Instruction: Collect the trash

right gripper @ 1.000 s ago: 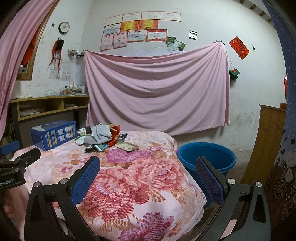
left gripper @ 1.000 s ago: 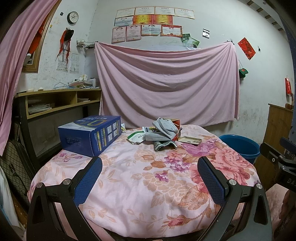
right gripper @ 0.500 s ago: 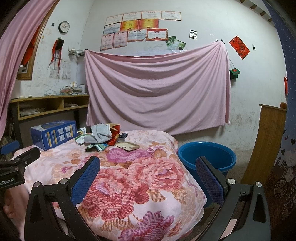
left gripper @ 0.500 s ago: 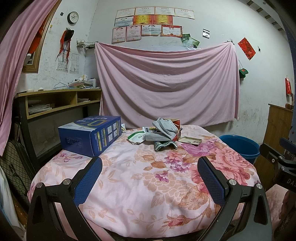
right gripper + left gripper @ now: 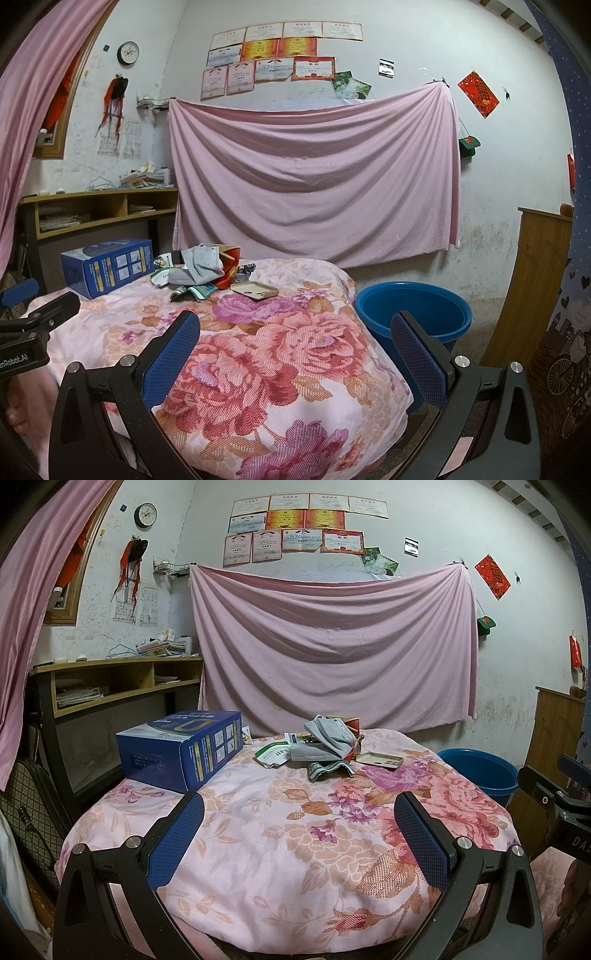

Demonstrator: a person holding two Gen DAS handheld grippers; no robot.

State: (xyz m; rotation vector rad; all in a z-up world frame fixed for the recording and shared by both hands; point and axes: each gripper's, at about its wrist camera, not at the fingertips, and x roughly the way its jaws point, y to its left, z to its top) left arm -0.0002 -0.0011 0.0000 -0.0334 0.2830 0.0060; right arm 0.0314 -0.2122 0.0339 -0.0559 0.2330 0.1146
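Observation:
A heap of trash (image 5: 321, 744) lies at the far side of the flower-cloth table (image 5: 280, 849): a grey face mask (image 5: 327, 734), a white-green wrapper (image 5: 271, 753), a green packet (image 5: 325, 770), a red carton behind. The heap also shows in the right wrist view (image 5: 201, 271). A blue bucket (image 5: 413, 314) stands on the floor right of the table; it also shows in the left wrist view (image 5: 476, 771). My left gripper (image 5: 299, 834) is open and empty over the near table edge. My right gripper (image 5: 295, 358) is open and empty over the table's right corner.
A blue cardboard box (image 5: 181, 749) sits on the table's left side. A beige phone case (image 5: 378, 758) lies right of the heap. A wooden shelf desk (image 5: 110, 683) stands at the left, a wooden cabinet (image 5: 535, 280) at the right. A pink sheet hangs behind.

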